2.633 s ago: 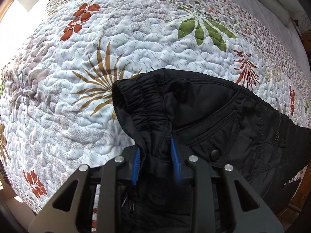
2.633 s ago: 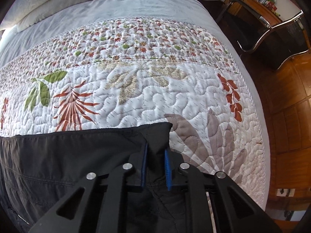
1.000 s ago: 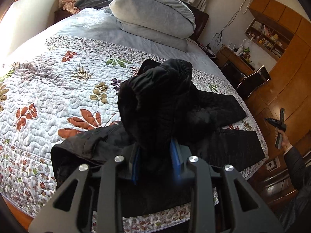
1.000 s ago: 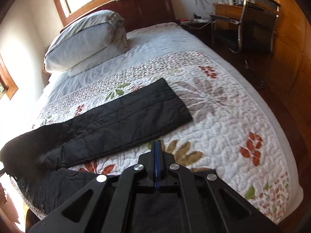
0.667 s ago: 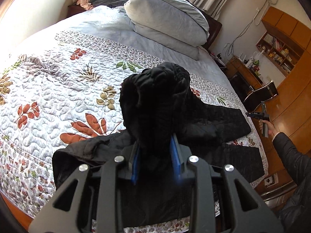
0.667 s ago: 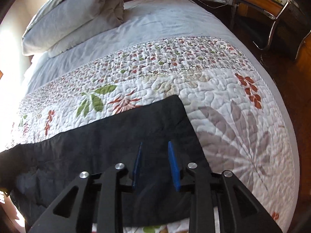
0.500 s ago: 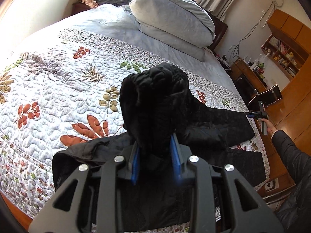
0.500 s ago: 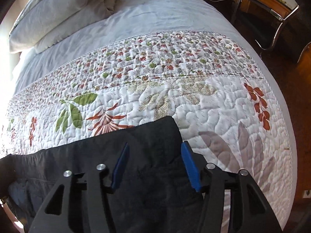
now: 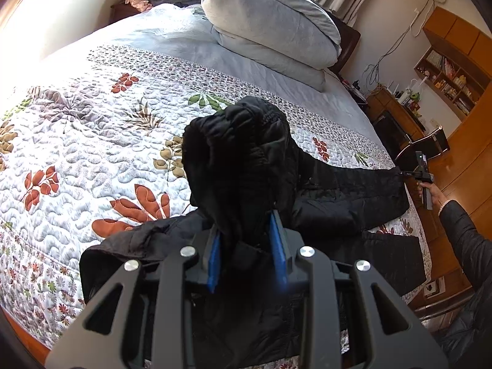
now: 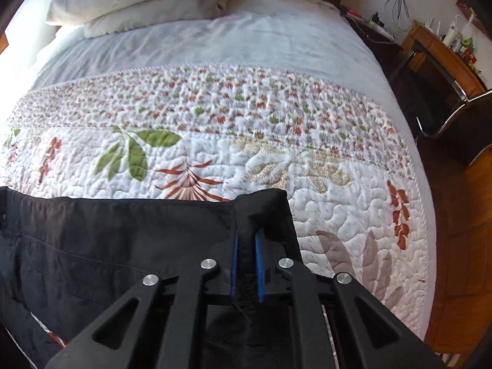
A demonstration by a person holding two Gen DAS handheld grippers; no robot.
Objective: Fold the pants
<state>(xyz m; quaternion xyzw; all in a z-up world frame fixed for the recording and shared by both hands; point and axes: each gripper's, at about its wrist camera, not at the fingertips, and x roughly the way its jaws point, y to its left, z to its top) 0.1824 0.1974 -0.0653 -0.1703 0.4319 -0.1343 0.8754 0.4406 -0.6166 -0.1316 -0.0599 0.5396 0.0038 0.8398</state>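
A wide bed [image 9: 129,46] is filling both views, and a white quilted bedspread [image 10: 338,221] stitched in wavy puffed lines and printed with red, green and tan leaves is covering its near part, with plain pale-blue sheeting beyond. A plump grey folded duvet [image 9: 270,21] is sitting at the headboard end, soft and rounded. The black pants [image 9: 347,196] are lying across the near part of the bedspread, matte and faintly quilted, 1 leg stretching flat toward the far right edge and the other lying nearer the bed's front edge. The bunched elastic waistband [image 9: 236,153] is standing up off the bedspread in a crumpled, puckered hump. The left gripper [image 9: 246,240] is clamping that bunched waist fabric between its 2 blue pads. At the other end, the right gripper [image 10: 246,243] is pinching the hem corner of a leg [image 10: 264,206], its blue pads pressing a raised fold of smooth dark cloth. In the left wrist view a person's hand [image 9: 430,190] in a dark sleeve is holding that gripper at the leg end. A wooden desk [image 10: 442,52] with small bottles is standing beside the bed.
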